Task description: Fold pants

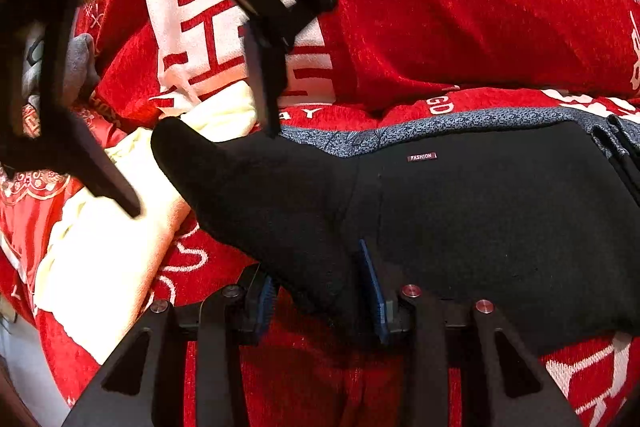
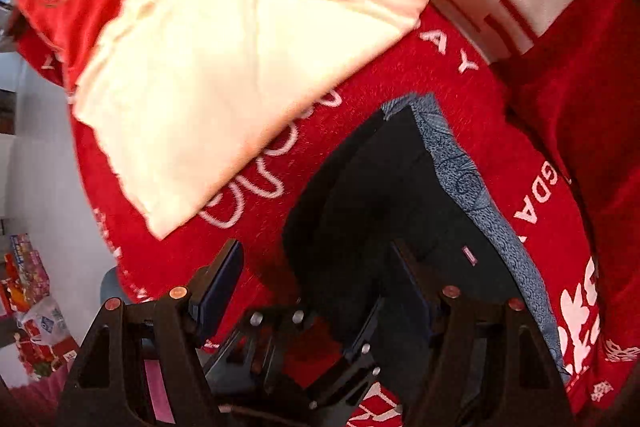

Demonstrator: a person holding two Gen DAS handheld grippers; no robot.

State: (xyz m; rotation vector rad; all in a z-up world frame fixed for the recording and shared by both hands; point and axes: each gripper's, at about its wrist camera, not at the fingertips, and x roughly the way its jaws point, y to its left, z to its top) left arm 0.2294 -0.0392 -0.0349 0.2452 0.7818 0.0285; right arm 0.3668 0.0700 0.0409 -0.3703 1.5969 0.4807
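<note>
The black pants (image 1: 480,219) lie on a red bedspread (image 1: 440,7), with a small "FASHION" label and a grey patterned lining along the far edge. A corner of them (image 1: 248,187) is lifted and runs down between the blue pads of my left gripper (image 1: 320,291), which is closed on the cloth. My right gripper (image 1: 200,167) hangs open above the lifted corner. In the right wrist view the pants (image 2: 380,195) lie ahead and my right gripper (image 2: 320,267) is open over their near edge, holding nothing.
A cream folded garment (image 2: 240,67) lies on the bedspread to the left of the pants, also in the left wrist view (image 1: 100,267). Red cushions with white characters (image 1: 240,39) stand behind. The bed edge and a white wall (image 2: 40,167) are at the left.
</note>
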